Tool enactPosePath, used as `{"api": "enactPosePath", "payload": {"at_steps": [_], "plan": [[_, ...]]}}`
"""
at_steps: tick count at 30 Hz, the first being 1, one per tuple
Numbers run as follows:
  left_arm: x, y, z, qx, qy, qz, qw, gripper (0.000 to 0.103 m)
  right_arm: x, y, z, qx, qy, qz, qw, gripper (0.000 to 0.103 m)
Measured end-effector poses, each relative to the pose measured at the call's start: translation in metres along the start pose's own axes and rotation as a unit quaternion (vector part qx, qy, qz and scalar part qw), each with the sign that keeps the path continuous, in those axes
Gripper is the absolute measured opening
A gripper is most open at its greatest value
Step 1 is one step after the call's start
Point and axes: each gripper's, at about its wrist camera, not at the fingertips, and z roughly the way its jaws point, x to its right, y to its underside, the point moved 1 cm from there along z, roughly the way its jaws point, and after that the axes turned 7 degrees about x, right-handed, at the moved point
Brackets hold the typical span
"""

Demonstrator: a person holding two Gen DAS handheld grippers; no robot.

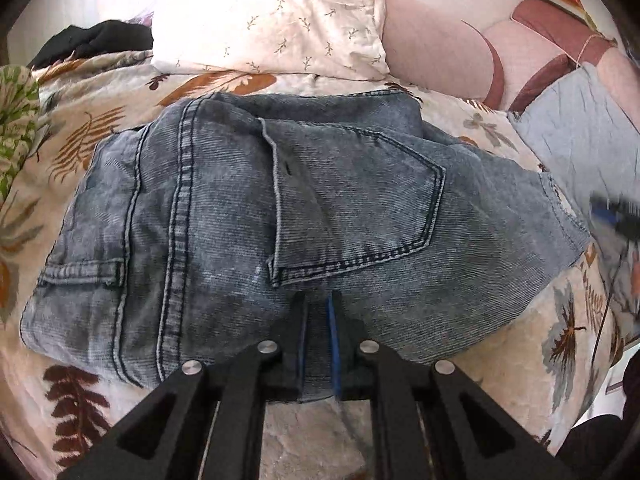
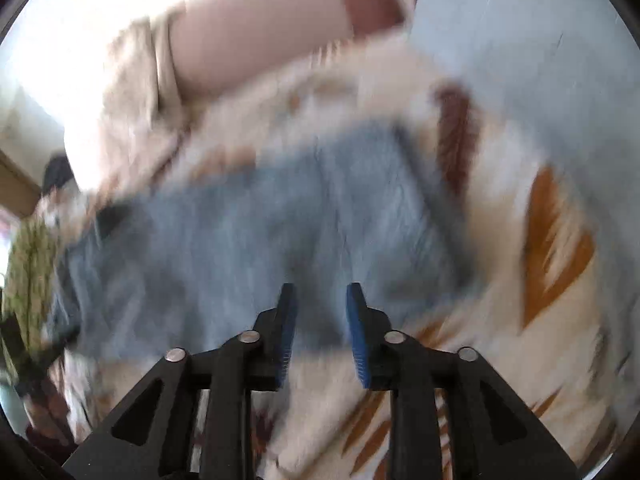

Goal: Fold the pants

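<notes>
Left gripper [image 1: 318,300]: angled steeply down, black fingers nearly together, a fold of denim pinched between the blue pads.
Left fingers [image 1: 334,320]: tips pressed into the cloth, only a narrow gap between them.
Right gripper [image 2: 321,294]: tilted down, jaws parted, nothing between the pads; view smeared by blur.
Right fingers [image 2: 288,312]: blue-padded, clear of the fabric below.
Right gripper from the left camera [image 1: 616,212]: a dark and blue streak at the frame's right edge.

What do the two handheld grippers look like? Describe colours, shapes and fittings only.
The left gripper and the right gripper match: black angular linkage arms with triangular cut-outs, round silver pivot pins, and blue ribbed pads on narrow black fingers. No cables or sleeves are visible.
</notes>
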Motion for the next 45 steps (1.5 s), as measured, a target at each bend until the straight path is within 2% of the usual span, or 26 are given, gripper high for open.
{"api": "enactPosePath", "payload": {"at_steps": [2, 7, 11, 13, 17, 18, 19, 22, 26, 28, 29, 30, 33, 34, 36, 37, 40, 42, 45], "plan": [[0.003, -0.001, 0.001, 0.002, -0.001, 0.007, 1.0, 0.017, 0.011, -0.023, 0.003, 0.035, 0.001, 0.018, 0.999, 0.041], [0.006, -0.002, 0.002, 0.007, -0.004, 0.021, 0.9998, 0.02, 0.029, -0.053, 0.051, 0.04, -0.012, 0.054, 0.998, 0.041], [0.006, -0.003, 0.003, 0.01, 0.001, 0.022, 0.9997, 0.022, 0.033, -0.062, 0.089, 0.025, -0.006, 0.067, 0.997, 0.041], [0.007, -0.003, 0.004, 0.01, 0.001, 0.027, 0.9996, 0.023, 0.036, -0.064, 0.105, 0.018, 0.02, 0.067, 0.997, 0.041], [0.006, -0.003, 0.005, 0.014, 0.002, 0.027, 0.9995, 0.023, 0.043, -0.06, 0.119, -0.001, 0.03, 0.062, 0.998, 0.041], [0.006, -0.003, 0.004, 0.017, 0.002, 0.025, 0.9995, 0.023, 0.042, -0.059, 0.118, 0.002, 0.025, 0.06, 0.998, 0.036], [0.006, -0.004, 0.004, 0.02, 0.002, 0.022, 0.9996, 0.023, 0.04, -0.058, 0.119, -0.007, 0.011, 0.054, 0.998, 0.021], [0.007, -0.004, 0.0, 0.03, -0.003, 0.021, 0.9993, 0.023, 0.031, -0.057, 0.115, -0.009, 0.036, 0.02, 0.999, 0.014], [0.011, -0.006, -0.01, 0.065, -0.012, 0.031, 0.9974, 0.023, 0.037, -0.063, 0.1, 0.01, 0.058, 0.043, 0.997, 0.012], [0.014, -0.006, -0.013, 0.077, -0.017, 0.039, 0.9961, 0.039, 0.042, -0.064, 0.095, 0.02, 0.081, 0.044, 0.996, 0.012], [0.015, -0.005, -0.013, 0.082, -0.023, 0.042, 0.9954, 0.06, 0.047, -0.064, 0.094, 0.025, 0.096, 0.052, 0.994, 0.011], [0.016, -0.004, -0.012, 0.086, -0.03, 0.046, 0.9948, 0.069, 0.052, -0.065, 0.095, 0.027, 0.101, 0.06, 0.993, 0.01], [0.016, 0.0, 0.003, 0.065, -0.051, 0.062, 0.9947, 0.069, 0.064, -0.056, 0.11, 0.01, 0.087, 0.07, 0.994, 0.013], [0.016, 0.0, 0.006, 0.063, -0.055, 0.062, 0.9946, 0.069, 0.065, -0.054, 0.109, 0.017, 0.088, 0.069, 0.994, 0.015], [0.018, -0.002, 0.007, 0.066, -0.06, 0.064, 0.994, 0.069, 0.065, -0.054, 0.1, 0.015, 0.093, 0.085, 0.992, 0.026], [0.02, -0.003, 0.006, 0.067, -0.06, 0.065, 0.9938, 0.069, 0.064, -0.055, 0.094, 0.012, 0.093, 0.087, 0.992, 0.027], [0.015, -0.004, 0.0, 0.064, -0.048, 0.046, 0.9957, 0.069, 0.045, -0.053, 0.053, 0.039, 0.064, 0.044, 0.996, 0.027], [0.01, -0.006, -0.002, 0.06, -0.04, 0.027, 0.997, 0.069, 0.027, -0.039, 0.033, 0.014, 0.023, 0.004, 1.0, 0.027], [0.004, -0.008, -0.007, 0.063, -0.033, 0.002, 0.9975, 0.069, 0.002, -0.008, 0.022, -0.014, -0.002, -0.03, 0.999, 0.027]]}}
